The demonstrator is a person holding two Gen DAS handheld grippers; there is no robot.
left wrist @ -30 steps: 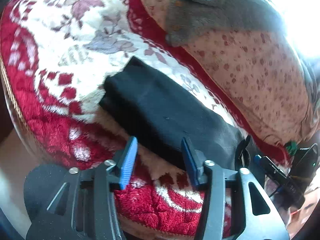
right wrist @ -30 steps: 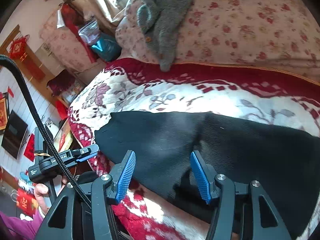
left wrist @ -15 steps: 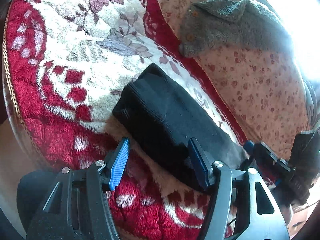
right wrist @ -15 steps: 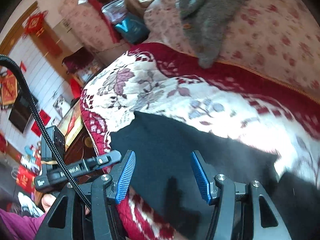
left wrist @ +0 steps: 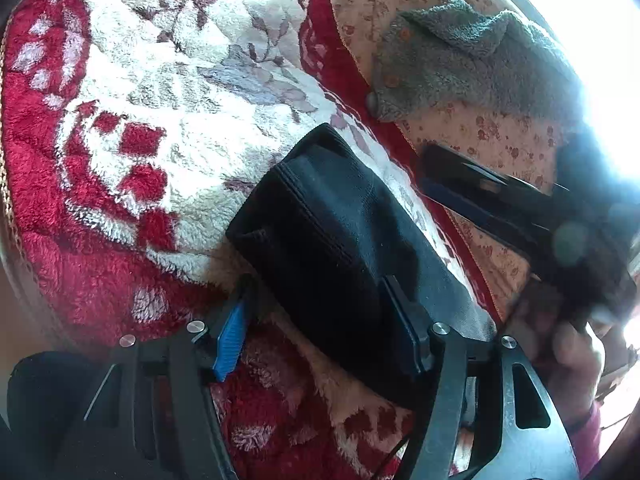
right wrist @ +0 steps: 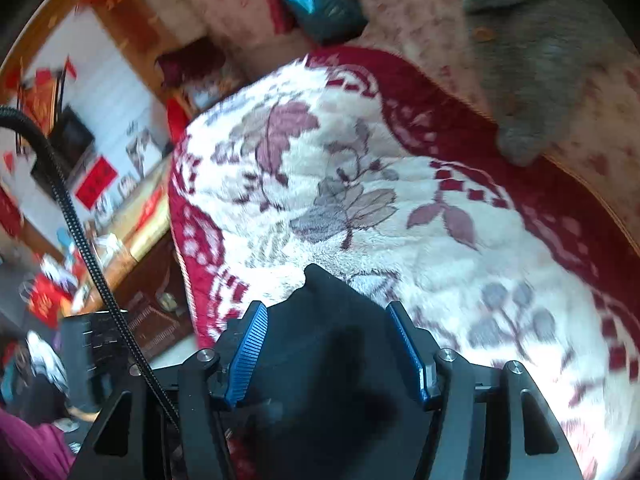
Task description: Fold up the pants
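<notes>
red and white floral plush blanket (right wrist: 400,208) covers the bed. strong daylight at upper right. white tiled wall (right wrist: 116,108) with red decorations.

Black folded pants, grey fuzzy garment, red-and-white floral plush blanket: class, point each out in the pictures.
Black folded pants (left wrist: 336,240): left wrist view, top layer near the seam.
Grey fuzzy garment (left wrist: 460,60): left wrist view, middle of its body.
Red-and-white floral plush blanket (right wrist: 360,200): right wrist view, white floral centre.
</notes>
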